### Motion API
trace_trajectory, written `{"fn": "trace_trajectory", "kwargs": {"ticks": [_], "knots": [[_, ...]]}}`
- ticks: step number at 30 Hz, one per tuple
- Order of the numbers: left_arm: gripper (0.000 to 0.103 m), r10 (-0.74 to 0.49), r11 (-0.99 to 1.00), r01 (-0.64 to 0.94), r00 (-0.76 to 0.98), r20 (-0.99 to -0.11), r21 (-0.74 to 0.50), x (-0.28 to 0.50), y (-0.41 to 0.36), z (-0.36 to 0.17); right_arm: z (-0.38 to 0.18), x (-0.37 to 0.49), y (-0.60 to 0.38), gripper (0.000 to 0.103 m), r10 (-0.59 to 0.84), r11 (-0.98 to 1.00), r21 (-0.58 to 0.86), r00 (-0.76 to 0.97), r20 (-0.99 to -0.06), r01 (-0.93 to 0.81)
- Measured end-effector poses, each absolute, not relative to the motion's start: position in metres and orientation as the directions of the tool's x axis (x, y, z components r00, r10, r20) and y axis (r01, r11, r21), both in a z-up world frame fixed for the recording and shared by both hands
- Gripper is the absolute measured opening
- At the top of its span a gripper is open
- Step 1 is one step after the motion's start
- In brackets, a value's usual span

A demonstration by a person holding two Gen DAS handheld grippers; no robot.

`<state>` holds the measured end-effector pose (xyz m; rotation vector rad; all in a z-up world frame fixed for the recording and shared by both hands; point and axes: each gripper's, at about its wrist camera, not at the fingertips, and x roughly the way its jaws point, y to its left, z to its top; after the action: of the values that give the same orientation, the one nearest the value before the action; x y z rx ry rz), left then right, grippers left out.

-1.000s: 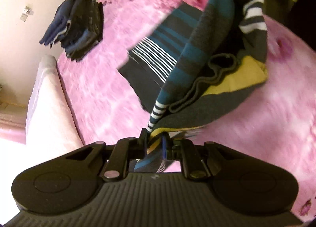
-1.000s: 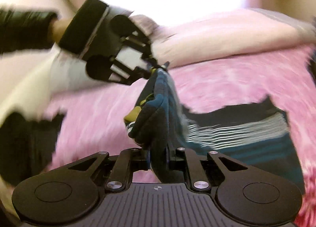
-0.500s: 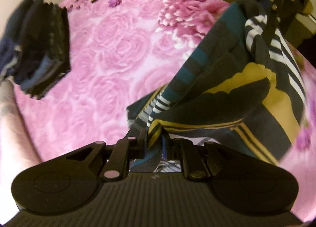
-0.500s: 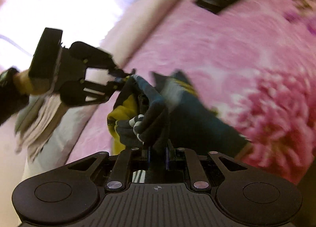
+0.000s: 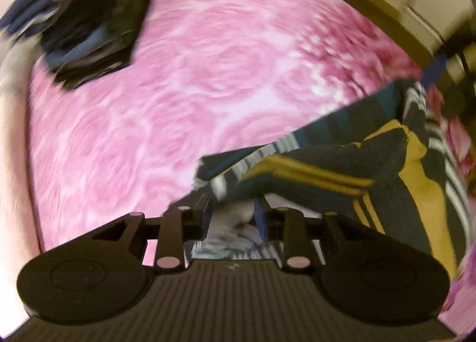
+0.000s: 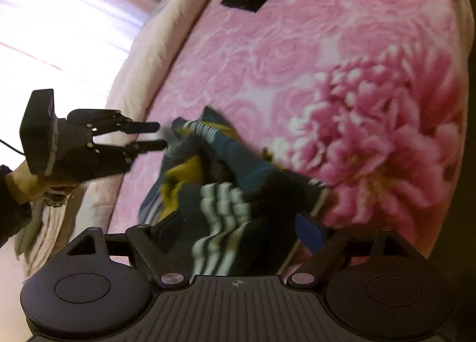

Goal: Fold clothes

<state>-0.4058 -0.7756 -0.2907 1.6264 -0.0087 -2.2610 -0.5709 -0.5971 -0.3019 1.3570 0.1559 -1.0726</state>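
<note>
A dark folded pile (image 5: 89, 15) sits on the bed (image 6: 297, 53), the striped top (image 6: 226, 181) lies bunched, unfolded, between both grippers, left (image 6: 162, 135) and right (image 6: 238, 229), jaws apart

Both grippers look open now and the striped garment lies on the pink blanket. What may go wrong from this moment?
1. The striped garment lies bunched, not flat, so the fold may come out uneven.
2. Cloth sits between the fingers of the open right gripper; it may snag when the gripper pulls back.
3. The left gripper is open at the garment's edge; it may drag that corner and undo the fold.
</note>
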Motion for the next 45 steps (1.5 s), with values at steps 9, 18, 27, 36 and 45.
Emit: {"fn": "trace_trajectory", "kwargs": {"ticks": [9,18,27,36,45], "knots": [[0.026,-0.224,-0.812,0.583,-0.331,-0.917,-0.012,-0.361,-0.756,-0.302,-0.323,-0.536,-0.621,0.076,-0.508,-0.217,0.699,0.532,-0.677,0.681],[0.026,-0.224,-0.818,0.574,-0.338,-0.914,-0.012,-0.375,-0.748,-0.332,-0.306,-0.542,-0.627,0.02,-0.5,-0.239,0.657,0.489,-0.714,0.715],[0.031,-0.234,-0.825,0.564,-0.33,-0.914,0.007,-0.385,-0.757,-0.338,-0.302,-0.558,-0.62,0.018,-0.528,-0.273,0.67,0.475,-0.704,0.69],[0.029,-0.294,-0.749,0.663,-0.334,-0.895,-0.002,-0.381,-0.787,-0.338,-0.324,-0.573,-0.61,0.018,-0.517,-0.336,0.674,0.469,-0.716,0.658],[0.031,-0.267,-0.69,0.719,-0.36,-0.894,-0.083,-0.397,-0.837,-0.365,-0.335,-0.583,-0.613,0.018,-0.537,-0.343,0.69,0.469,-0.701,0.638]]}}
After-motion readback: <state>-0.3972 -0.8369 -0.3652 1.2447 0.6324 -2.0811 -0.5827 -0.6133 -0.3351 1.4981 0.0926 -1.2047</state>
